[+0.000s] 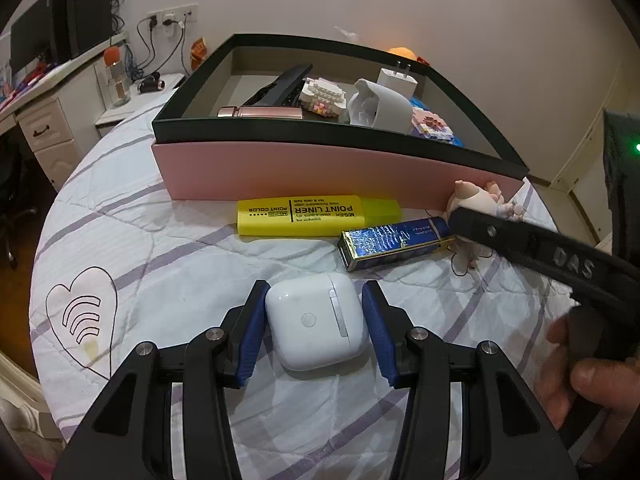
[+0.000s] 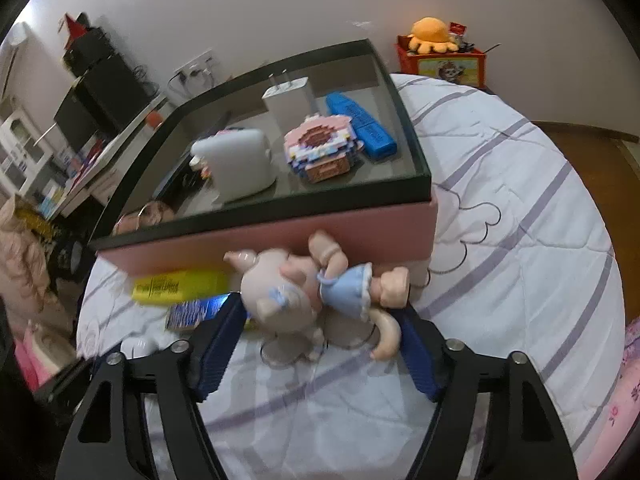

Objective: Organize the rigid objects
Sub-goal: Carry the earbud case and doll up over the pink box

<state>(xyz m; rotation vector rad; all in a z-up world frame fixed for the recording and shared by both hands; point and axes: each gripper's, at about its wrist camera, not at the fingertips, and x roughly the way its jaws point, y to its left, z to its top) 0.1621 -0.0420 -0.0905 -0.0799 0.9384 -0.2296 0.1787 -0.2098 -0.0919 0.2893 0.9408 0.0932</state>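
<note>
A white earbud case (image 1: 317, 320) lies on the quilt between the open blue pads of my left gripper (image 1: 318, 300), with small gaps on both sides. A yellow highlighter (image 1: 316, 216) and a blue foil box (image 1: 394, 246) lie in front of the pink box with a dark rim (image 1: 320, 178). A pink pig figurine in a blue dress (image 2: 316, 292) lies between the open pads of my right gripper (image 2: 320, 320), against the pink box (image 2: 360, 236). The figurine also shows in the left wrist view (image 1: 476, 196), behind the right gripper's finger (image 1: 520, 236).
The box holds a white charger (image 2: 290, 100), a blue case (image 2: 360, 124), a block-built model (image 2: 320, 148), a white rounded item (image 2: 240, 164), a rose-gold tube (image 1: 260, 112) and a black remote (image 1: 280, 86). A desk (image 1: 44, 92) stands left; a red toy box (image 2: 442, 62) stands behind.
</note>
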